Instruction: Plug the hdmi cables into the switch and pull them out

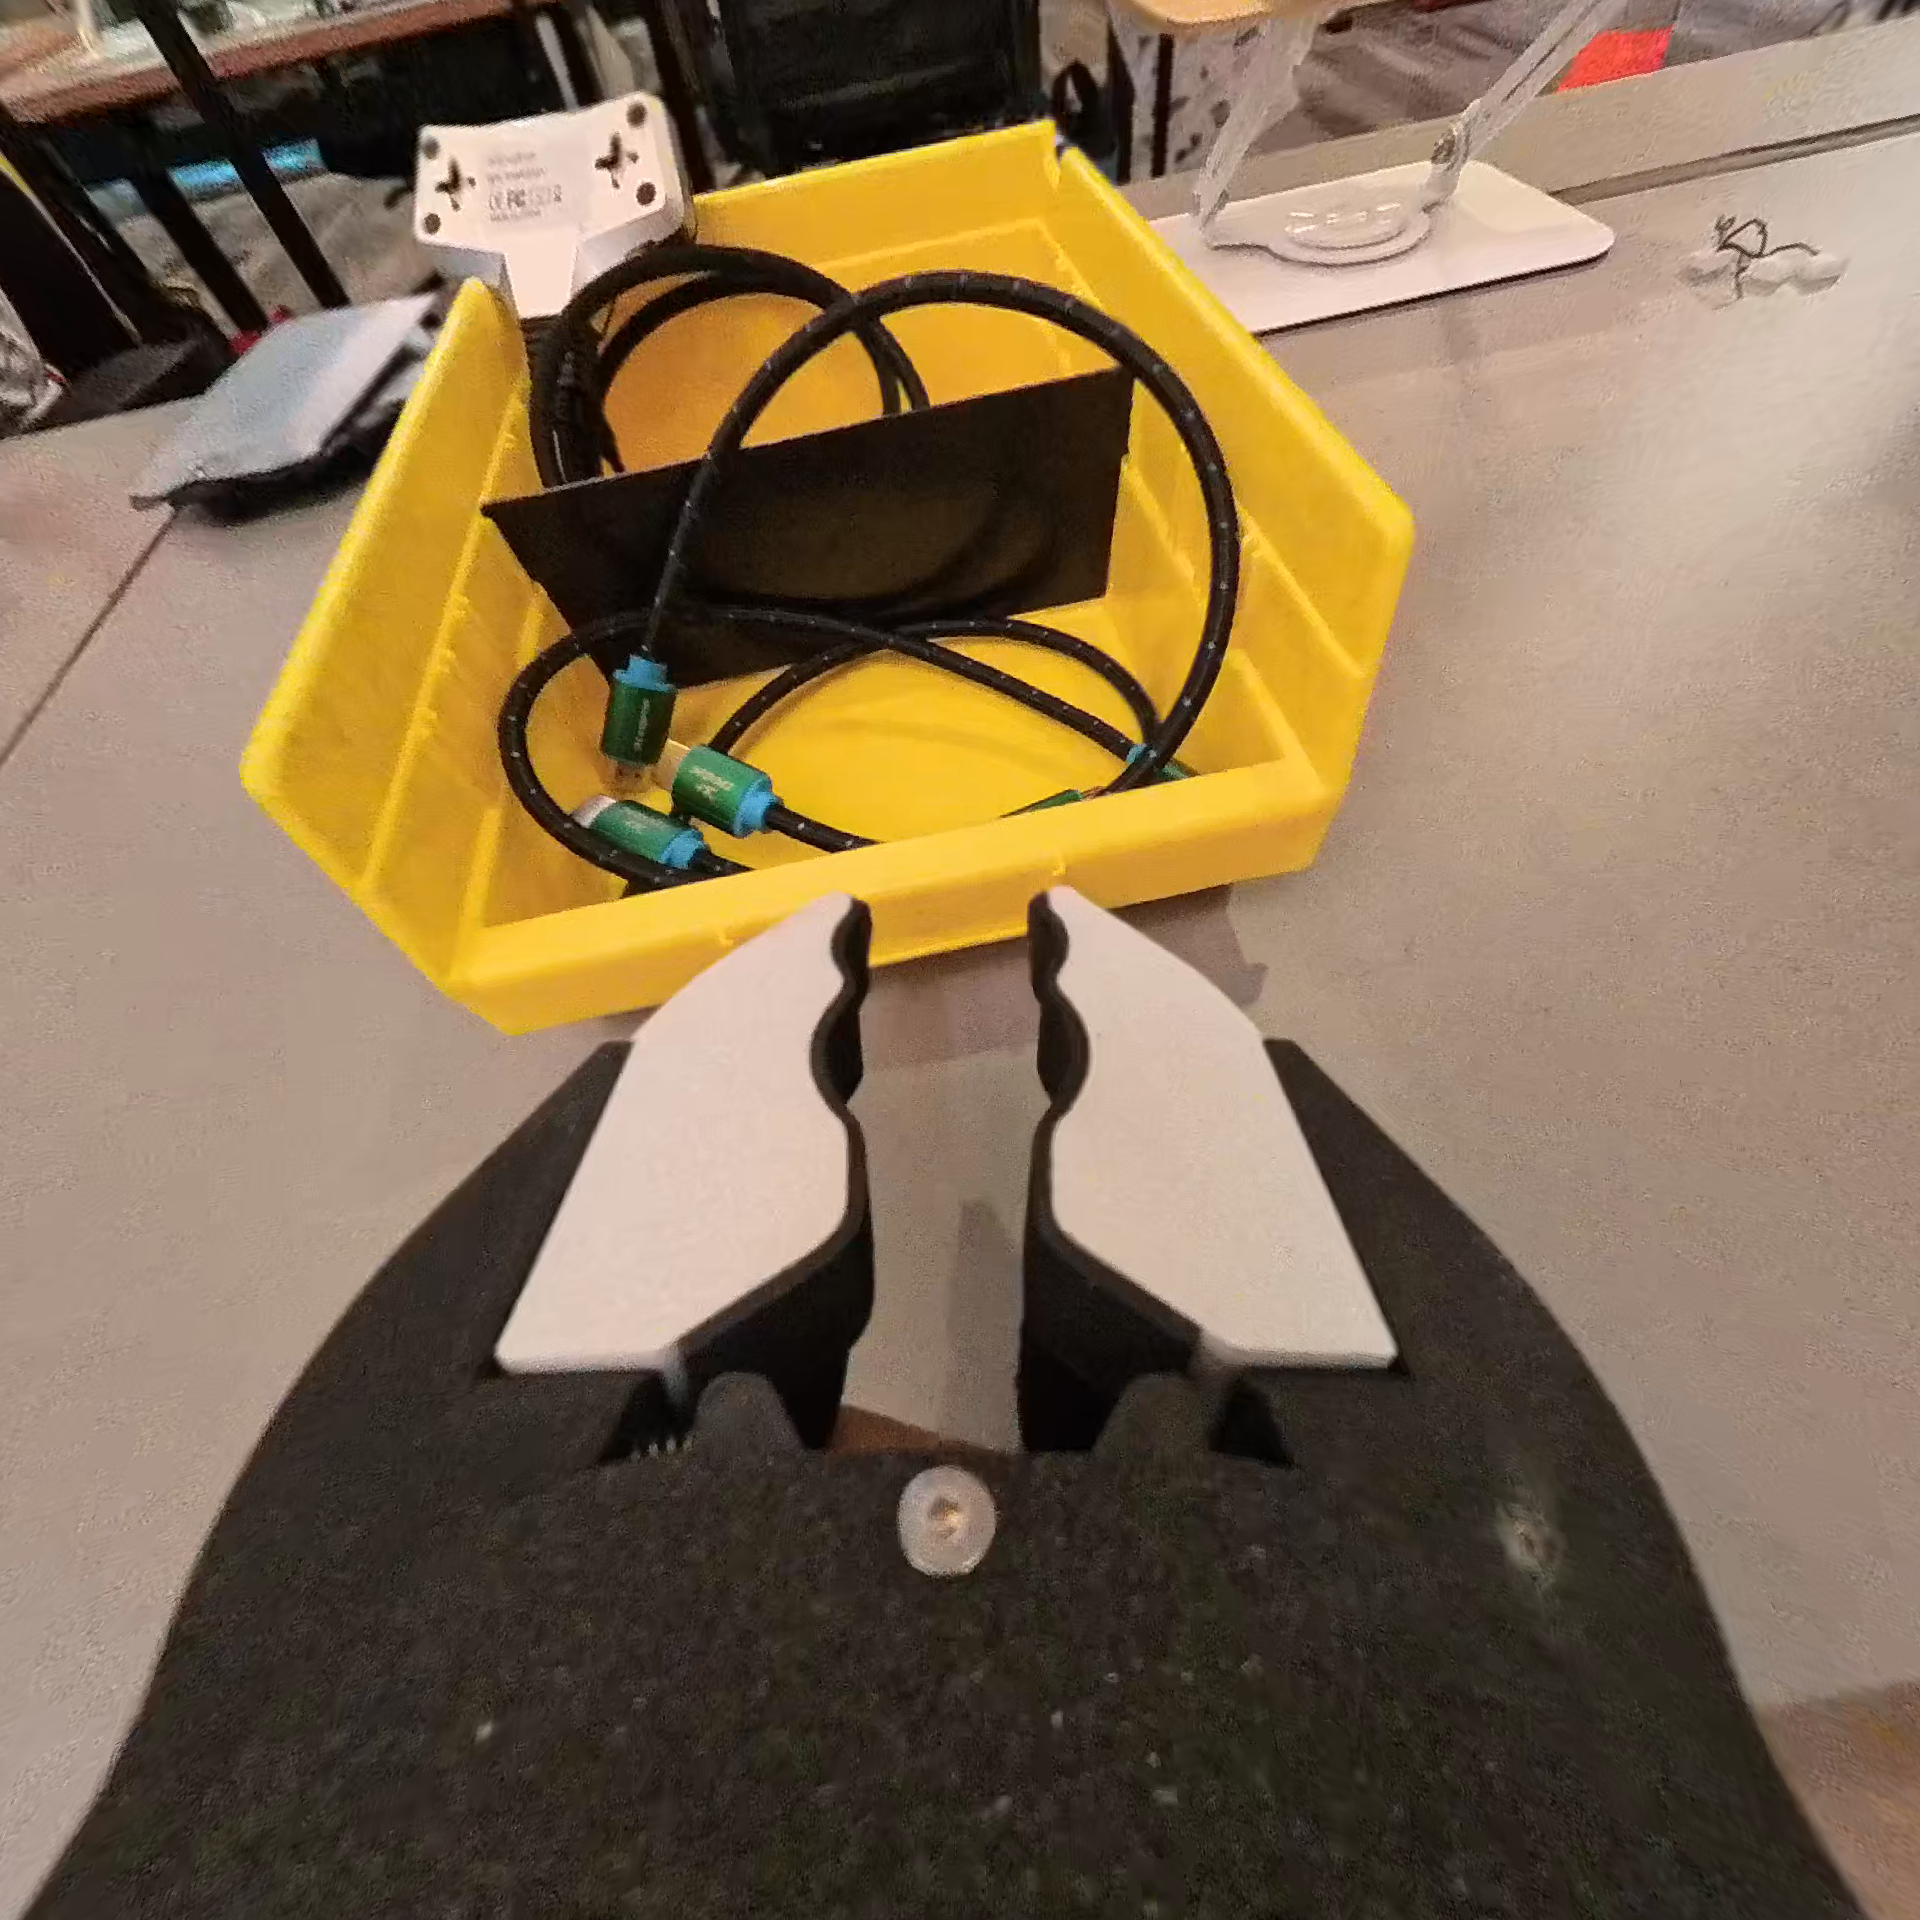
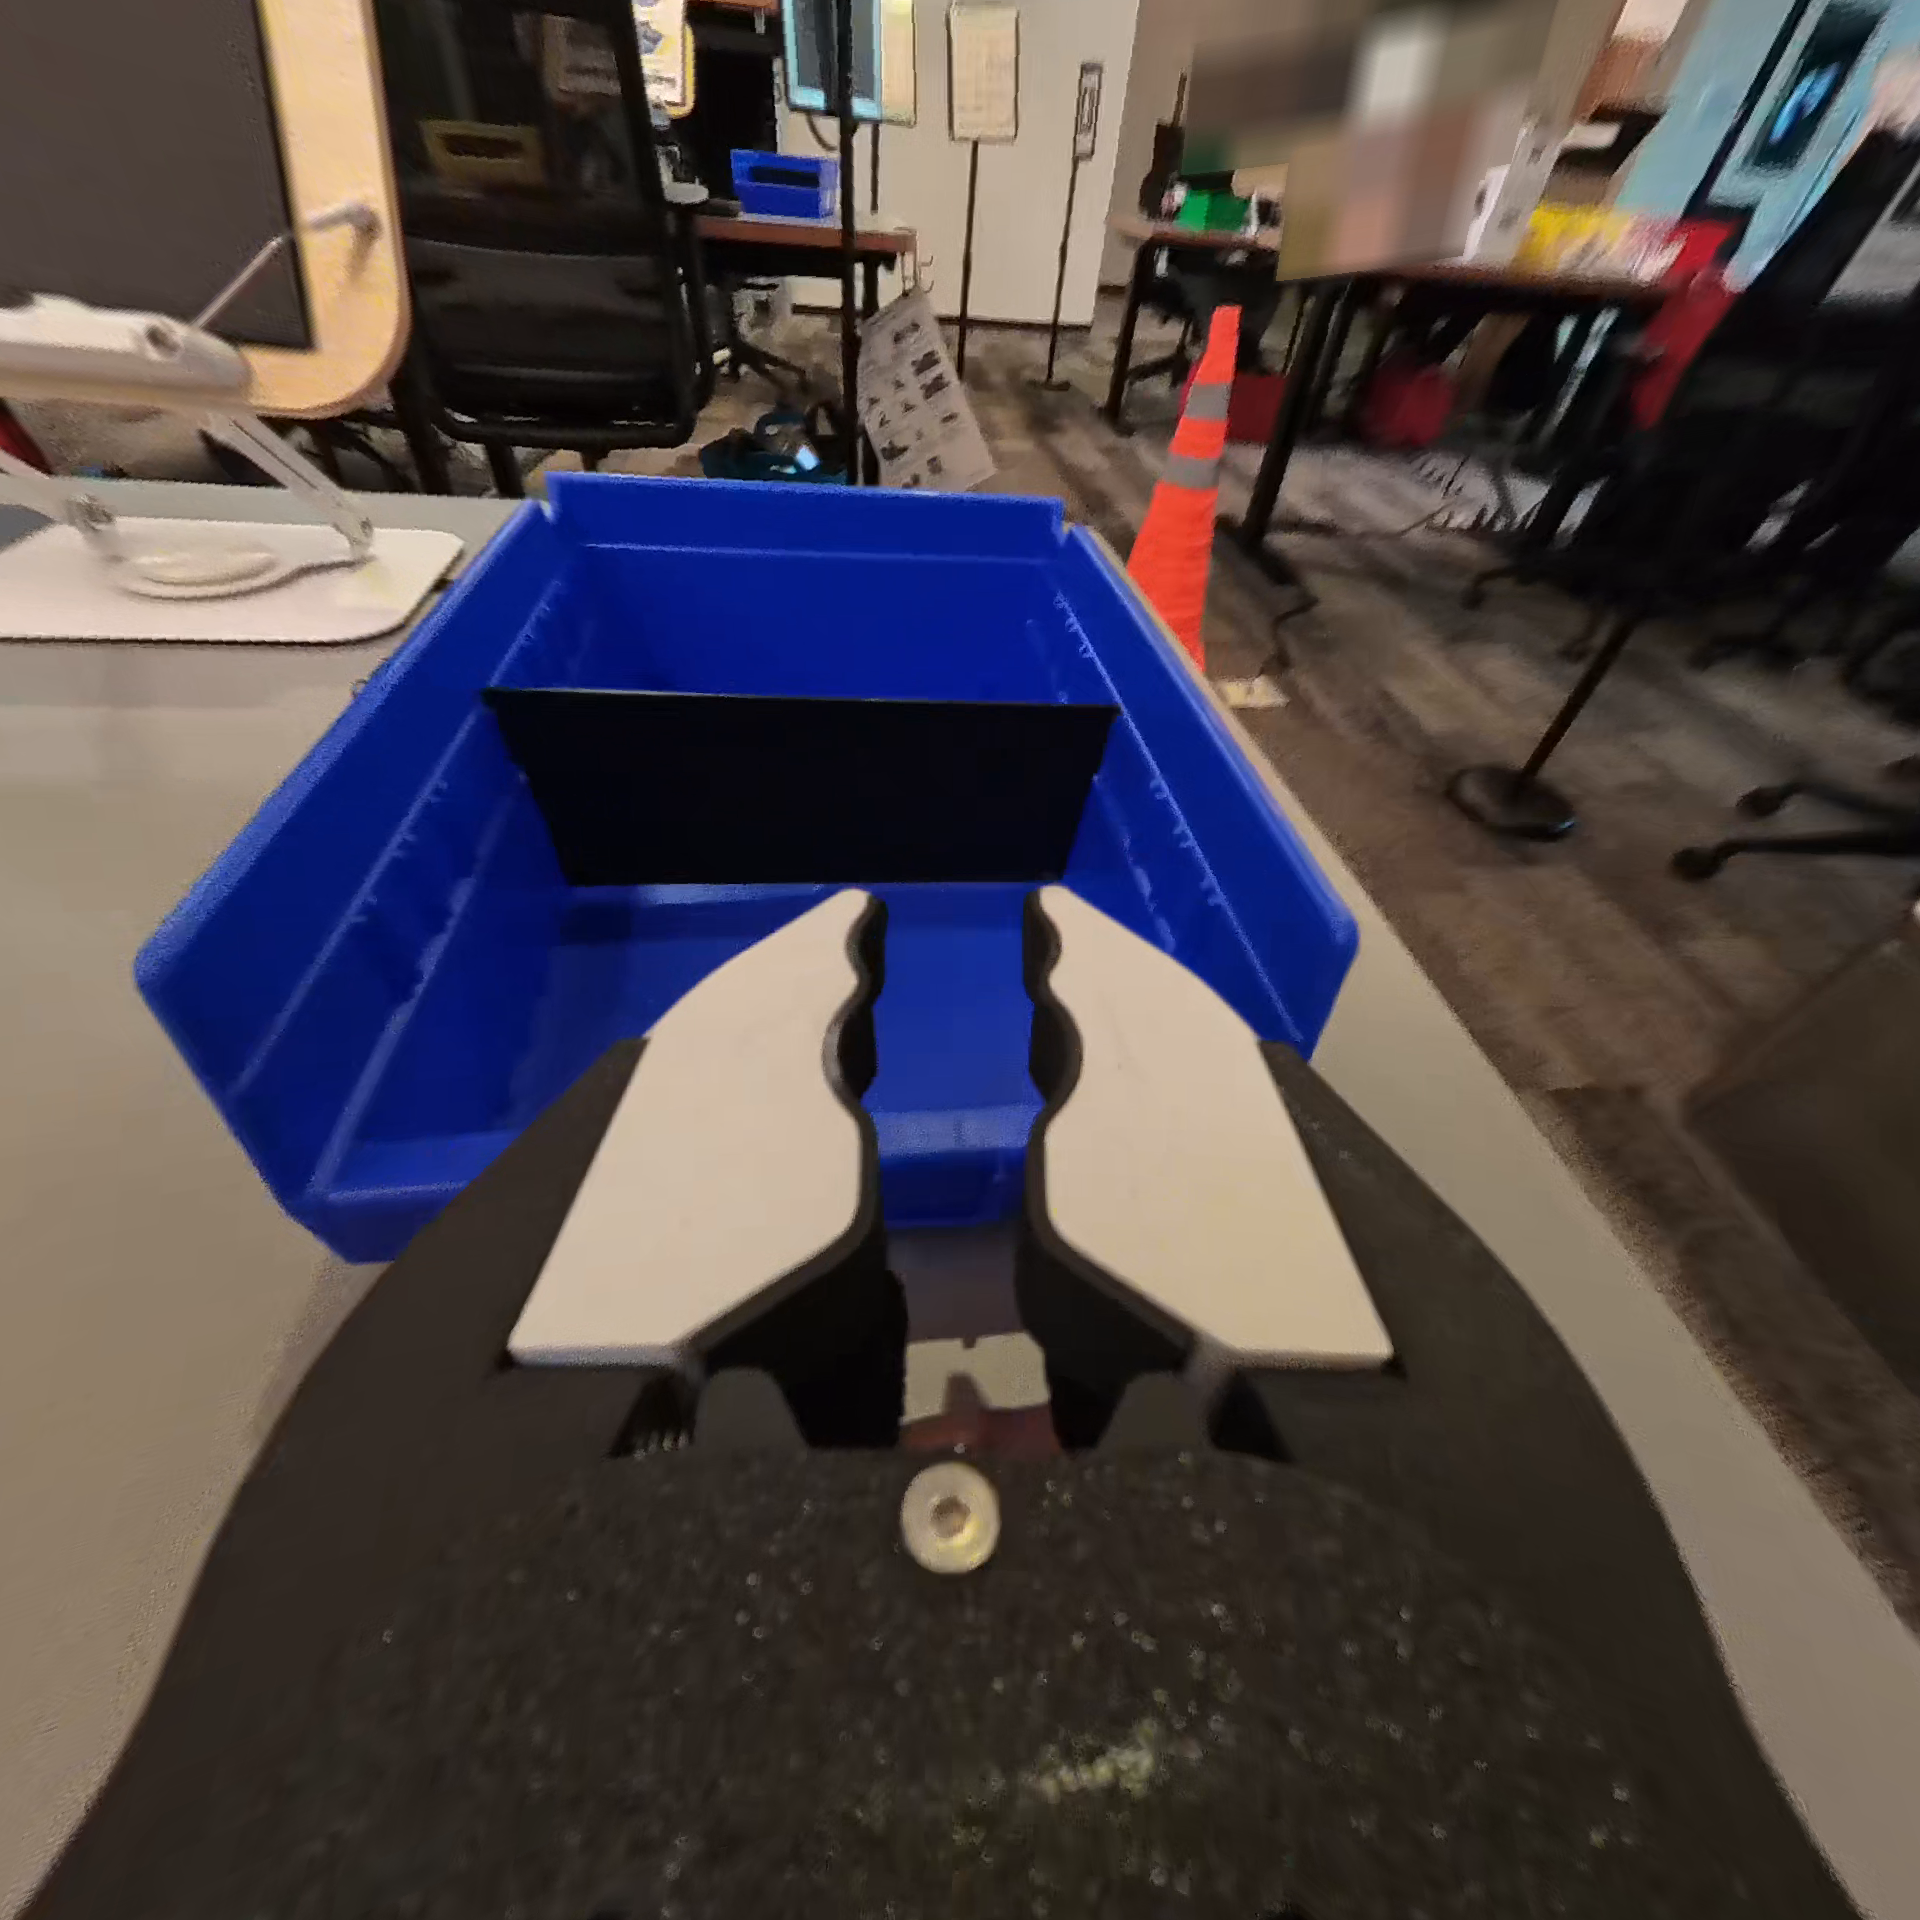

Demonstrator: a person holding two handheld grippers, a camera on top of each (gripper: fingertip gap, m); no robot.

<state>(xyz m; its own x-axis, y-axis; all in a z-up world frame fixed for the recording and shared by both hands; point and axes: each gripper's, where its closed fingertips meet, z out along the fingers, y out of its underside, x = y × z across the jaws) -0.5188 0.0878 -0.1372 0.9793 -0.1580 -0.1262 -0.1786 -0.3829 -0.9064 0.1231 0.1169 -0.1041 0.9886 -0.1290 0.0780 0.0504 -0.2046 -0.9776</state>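
HDMI cables [image 1: 1195, 499] lie tangled mid-frame in the yellow bin [image 1: 1340, 582]; my left tongs [image 1: 948, 914] and right tongs [image 2: 954, 904] gape empty. Pulling one plug may drag the rest.

We are in an open office or lab workspace. Upper left of the right wrist view shows a black mesh office chair [image 2: 551, 260], with desks [image 2: 800, 234] and a mounted screen [image 2: 847, 52] behind it. An orange traffic cone [image 2: 1195, 457] stands on the carpeted floor [image 2: 1403, 644] at upper right. A white monitor-stand base [image 1: 1382, 244] sits on our grey table [image 1: 1610, 623], upper right of the left wrist view.
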